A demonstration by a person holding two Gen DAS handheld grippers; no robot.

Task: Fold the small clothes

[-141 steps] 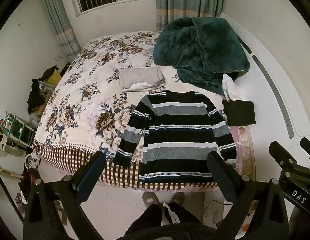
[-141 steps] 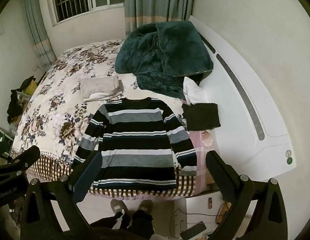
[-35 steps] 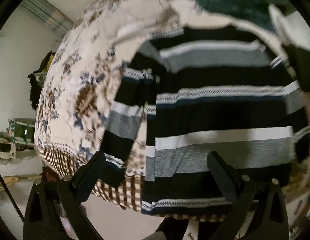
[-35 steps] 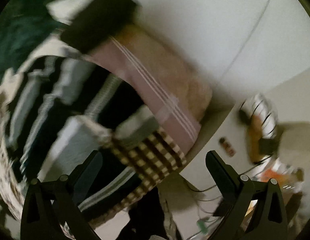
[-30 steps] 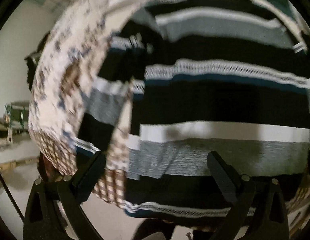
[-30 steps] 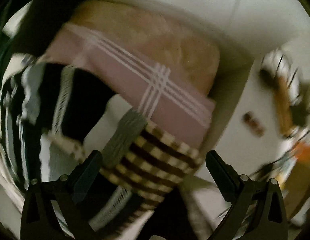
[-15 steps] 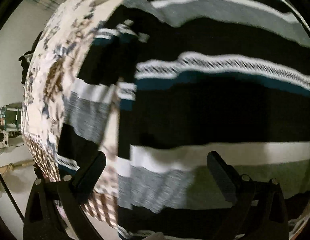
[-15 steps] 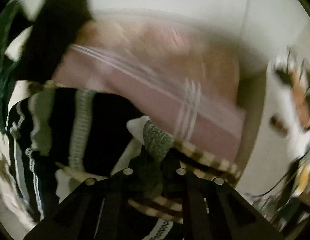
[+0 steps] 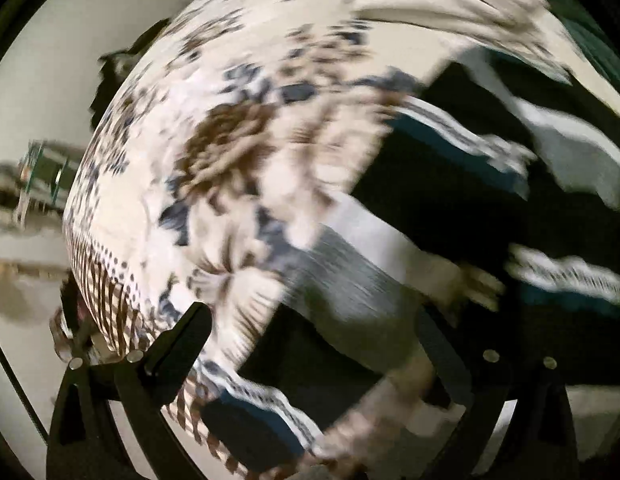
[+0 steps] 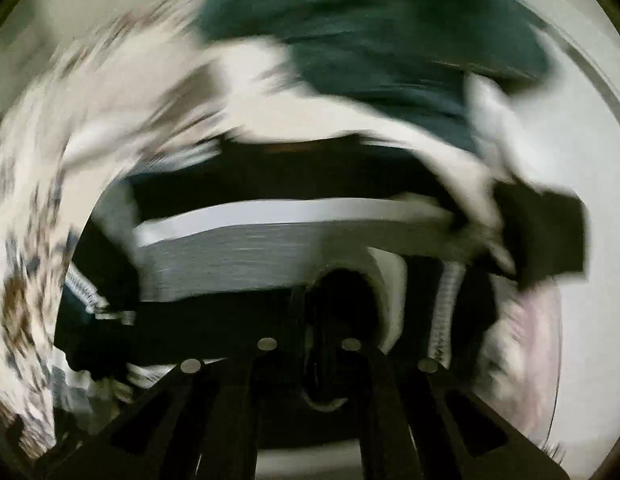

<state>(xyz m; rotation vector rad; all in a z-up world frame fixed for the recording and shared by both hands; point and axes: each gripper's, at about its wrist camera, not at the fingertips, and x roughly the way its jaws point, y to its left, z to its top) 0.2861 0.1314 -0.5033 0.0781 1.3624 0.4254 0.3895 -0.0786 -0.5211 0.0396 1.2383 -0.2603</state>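
Location: home bedroom. A bed with a floral cover is present. A dark green blanket lies on it.

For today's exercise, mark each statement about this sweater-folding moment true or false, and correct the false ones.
1. The left gripper is open. True.
2. The right gripper is open wide with nothing between its fingers. False: it is shut on dark fabric of the striped sweater.
3. The sweater lies on a floral bedspread. True.
4. A red blanket sits beyond the sweater. False: the blanket is dark teal.
5. The left gripper is over the sweater's sleeve. True.
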